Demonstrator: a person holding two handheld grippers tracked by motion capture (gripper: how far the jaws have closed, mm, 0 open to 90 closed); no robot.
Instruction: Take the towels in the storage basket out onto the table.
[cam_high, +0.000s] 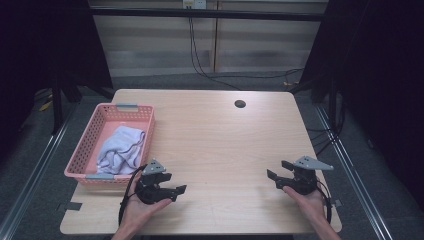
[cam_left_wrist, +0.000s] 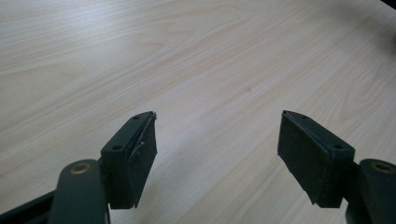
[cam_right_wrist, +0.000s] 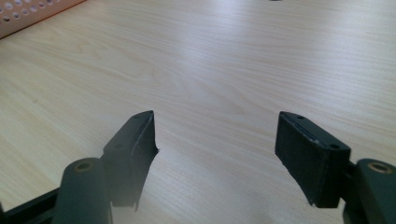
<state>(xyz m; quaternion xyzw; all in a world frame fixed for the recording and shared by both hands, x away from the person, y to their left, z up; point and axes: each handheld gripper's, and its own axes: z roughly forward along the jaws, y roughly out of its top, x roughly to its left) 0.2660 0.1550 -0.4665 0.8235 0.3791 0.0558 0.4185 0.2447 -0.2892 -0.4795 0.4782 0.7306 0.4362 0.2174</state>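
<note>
1. Left claw (cam_high: 176, 192) and right claw (cam_high: 276, 178) rest wide, holding nothing, low over the table (cam_high: 220, 140), likely idle.
2. A pale cloth (cam_high: 121, 148), perhaps a towel, lies inside the pink basket (cam_high: 85, 145) at the table's left.

High view: above the near edge, facing forward-down over the whole table (cam_high: 220, 135)
Gripper views: low, close over that tabletop, shared with the high view

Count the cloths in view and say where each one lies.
1. A pale cloth lies crumpled inside the pink basket at the table's left edge; another could be hidden beneath it.
</note>
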